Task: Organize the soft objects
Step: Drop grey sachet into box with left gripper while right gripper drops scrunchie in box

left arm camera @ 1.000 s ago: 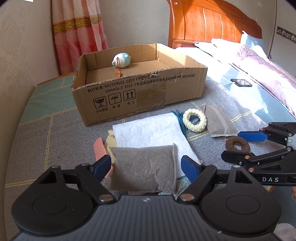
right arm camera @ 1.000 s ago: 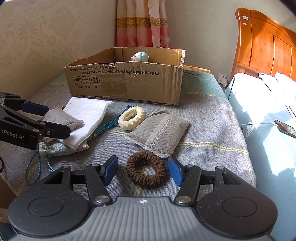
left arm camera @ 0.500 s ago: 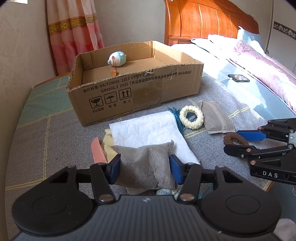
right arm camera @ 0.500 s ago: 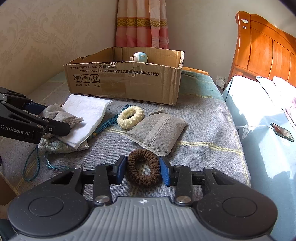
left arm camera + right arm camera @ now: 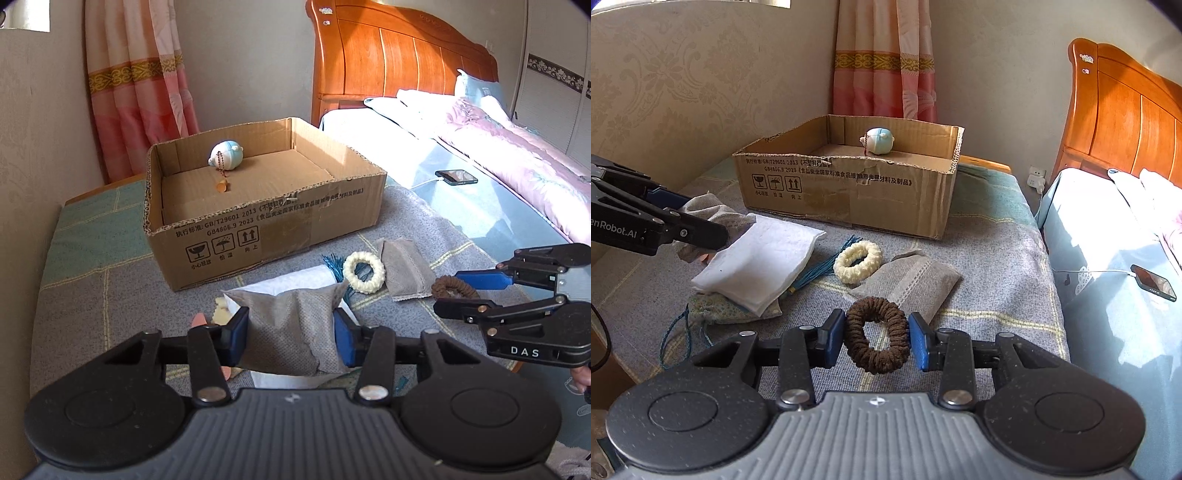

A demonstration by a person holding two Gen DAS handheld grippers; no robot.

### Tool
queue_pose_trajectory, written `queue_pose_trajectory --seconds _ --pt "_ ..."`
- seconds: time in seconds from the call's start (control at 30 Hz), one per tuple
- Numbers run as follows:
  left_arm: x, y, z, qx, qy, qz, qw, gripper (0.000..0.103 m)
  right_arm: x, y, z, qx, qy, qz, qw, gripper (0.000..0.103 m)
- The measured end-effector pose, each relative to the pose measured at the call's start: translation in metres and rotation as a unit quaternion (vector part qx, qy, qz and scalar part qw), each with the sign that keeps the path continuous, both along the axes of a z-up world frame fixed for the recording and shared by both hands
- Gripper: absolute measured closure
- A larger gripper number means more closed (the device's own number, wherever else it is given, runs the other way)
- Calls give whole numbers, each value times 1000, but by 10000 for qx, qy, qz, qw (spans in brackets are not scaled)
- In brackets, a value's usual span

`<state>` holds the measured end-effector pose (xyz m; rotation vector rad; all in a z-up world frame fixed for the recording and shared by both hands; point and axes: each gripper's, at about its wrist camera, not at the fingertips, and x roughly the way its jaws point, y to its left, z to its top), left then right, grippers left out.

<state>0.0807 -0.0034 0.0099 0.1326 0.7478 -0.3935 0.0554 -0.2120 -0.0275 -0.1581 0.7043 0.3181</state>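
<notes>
On the grey blanket, my left gripper (image 5: 290,330) has its jaws closing on a grey mesh pouch (image 5: 288,314); the blue pads press its two sides and it hangs lifted over the white folded cloth (image 5: 761,258). My right gripper (image 5: 877,339) is shut on a brown scrunchie (image 5: 855,343), squeezed into an oval between the pads. Behind them stands an open cardboard box (image 5: 266,229) holding a blue-and-white plush toy (image 5: 226,155). A cream scrunchie (image 5: 871,254) and a second grey pouch (image 5: 916,280) lie between the grippers and the box.
A teal tassel (image 5: 820,269) lies beside the cream scrunchie. A floral pouch with a teal cord (image 5: 727,314) sticks out under the white cloth. To the right is a bed with a phone (image 5: 456,176) on a cable. A wall and curtain stand behind the box.
Both grippers went from open around their objects to closed on them. The left one has risen with the grey pouch; the right has stayed in place, pinching the brown scrunchie.
</notes>
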Motion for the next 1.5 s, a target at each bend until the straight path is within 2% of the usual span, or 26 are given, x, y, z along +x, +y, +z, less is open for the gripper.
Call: queue_pose_trajectory --seconds 0.23,0.4,0.5,0.57,0.6,0.63,0.67,0.73,0.87,1.0,1.2,1.4,1.5 --pt "30 1 30 -107 -331 17 9994 57 7 4 25 -24 -249 297 9992 61" --pt "67 -1 51 -106 -497 104 9987 57 14 6 37 -59 -397 394 9984 61" --pt "93 -3 54 15 -589 301 9978 55 19 7 40 -90 -413 420 9982 61" --pt "109 -3 50 77 -565 438 9974 43 20 8 41 -133 -428 436 9980 61" --pt "117 -2 47 83 -524 522 9972 22 21 8 41 -149 -437 434 9980 61" --pt "123 -1 43 95 -466 618 9970 10 22 8 41 -155 -430 426 9980 61" --pt "126 0 40 111 -445 719 9964 9 23 8 42 -155 -421 421 9981 61" --pt "126 2 33 158 -584 830 9947 9 25 7 42 -171 -422 401 9982 61" --pt "118 2 27 257 -405 726 9962 9 33 7 44 -129 -381 384 9985 61" --pt "101 2 28 398 -395 686 9961 9 40 11 49 -109 -413 420 9982 61" --pt "71 10 33 162 -313 667 9972 6 54 24 63 -111 -482 557 9972 61" --pt "38 26 31 50 -567 987 9935 2 84 37 80 -170 -608 693 9956 61" --pt "28 34 30 -26 -742 1132 9908 2 113 46 88 -206 -628 762 9949 61"
